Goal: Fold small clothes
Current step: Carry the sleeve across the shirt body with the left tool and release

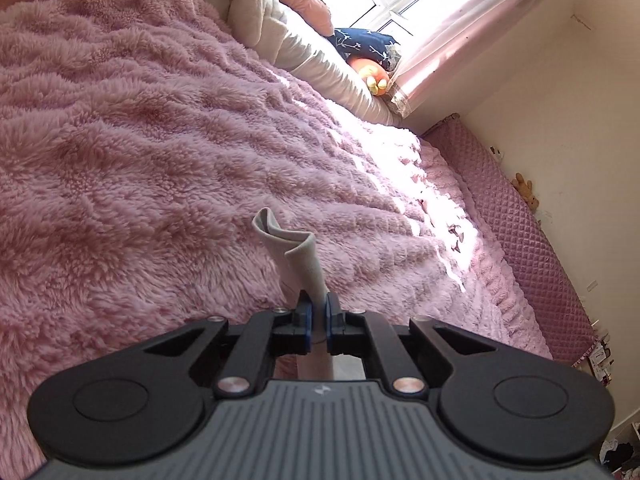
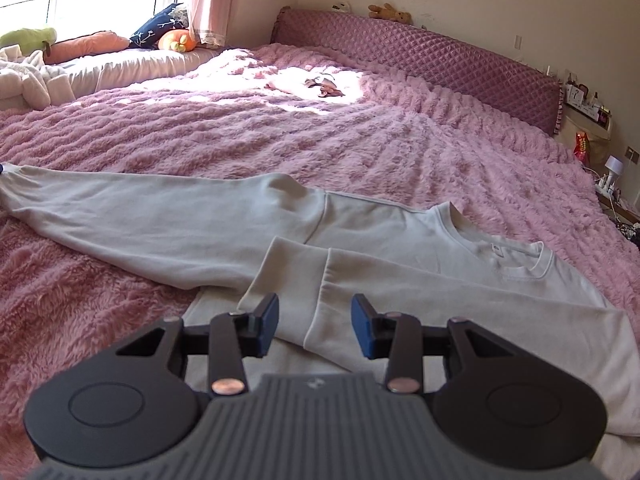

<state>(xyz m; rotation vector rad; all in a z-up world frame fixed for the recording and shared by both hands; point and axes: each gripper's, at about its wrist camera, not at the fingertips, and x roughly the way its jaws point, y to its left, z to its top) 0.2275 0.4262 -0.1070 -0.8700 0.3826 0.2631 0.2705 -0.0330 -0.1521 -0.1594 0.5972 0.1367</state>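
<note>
Bed is covered edge to edge by a pink fluffy blanket. Headboard closes the 1 o'clock side in the right wrist view; pillows and soft toys are lined up under the window at 10 to 11 o'clock. Wide bare blanket is left between the sweatshirt and the headboard.

Count: one pale grey sweatshirt, two sleeves. Body is laid flat at centre-right, neckline at 2 o'clock. One sleeve is stretched out toward 9 o'clock. The other sleeve is folded across the body, its cuff just ahead of the right gripper.

Right gripper: jaws are held at mid width just above the folded sleeve; nothing is seen clamped, contact cannot be told.

Left gripper: jaws are clamped almost fully together on the sleeve cuff, which sticks up toward 12 o'clock.
</note>
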